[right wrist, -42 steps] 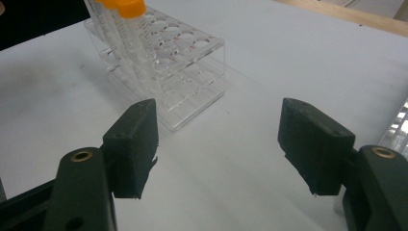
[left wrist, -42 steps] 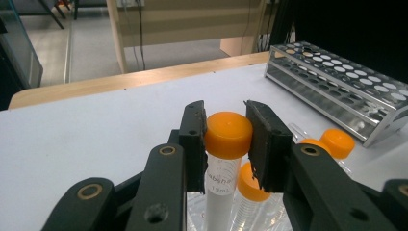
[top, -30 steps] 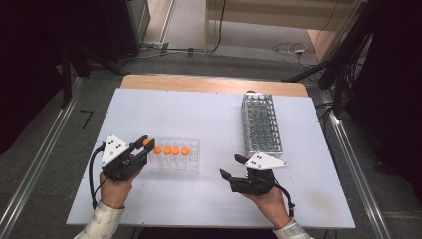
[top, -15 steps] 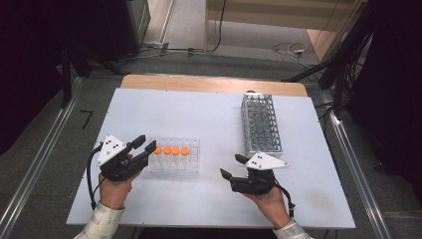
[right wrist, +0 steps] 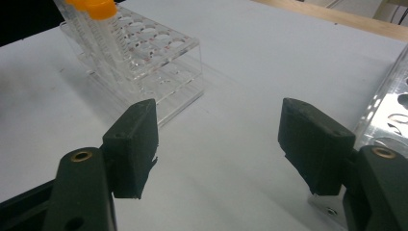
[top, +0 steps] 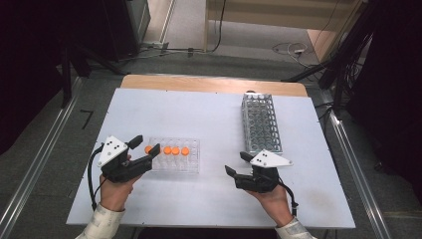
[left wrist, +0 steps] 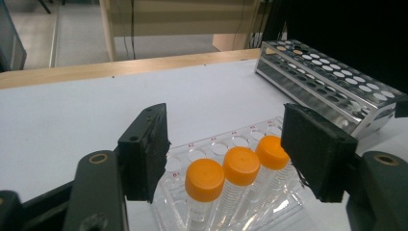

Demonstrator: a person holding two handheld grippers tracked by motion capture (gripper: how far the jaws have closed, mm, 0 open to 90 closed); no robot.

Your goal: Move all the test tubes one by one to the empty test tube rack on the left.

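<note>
A clear plastic rack [top: 191,162] stands on the white table [top: 209,109] and holds several orange-capped tubes [top: 175,150]. My left gripper [top: 145,146] is at the rack's left end. Its jaws have just been opening and now stand apart, with the leftmost orange cap [top: 148,149] between them and untouched by the pads. In the left gripper view, three tubes [left wrist: 240,165] stand in the rack [left wrist: 288,204] ahead of the left gripper [left wrist: 231,154]. My right gripper [top: 237,163] rests open and holds nothing, between the clear rack and the metal rack [top: 261,123]. The right gripper [right wrist: 221,144] faces bare table.
The long metal tube rack [left wrist: 332,86] lies at the table's right, running away from me. A wooden strip [top: 209,83] borders the far edge. The clear rack [right wrist: 144,62] with its tubes [right wrist: 98,8] lies ahead and left in the right gripper view.
The left gripper's jaws, closed around the leftmost orange cap a second ago, have spread apart and let it go. Both hands and the right gripper kept still.
</note>
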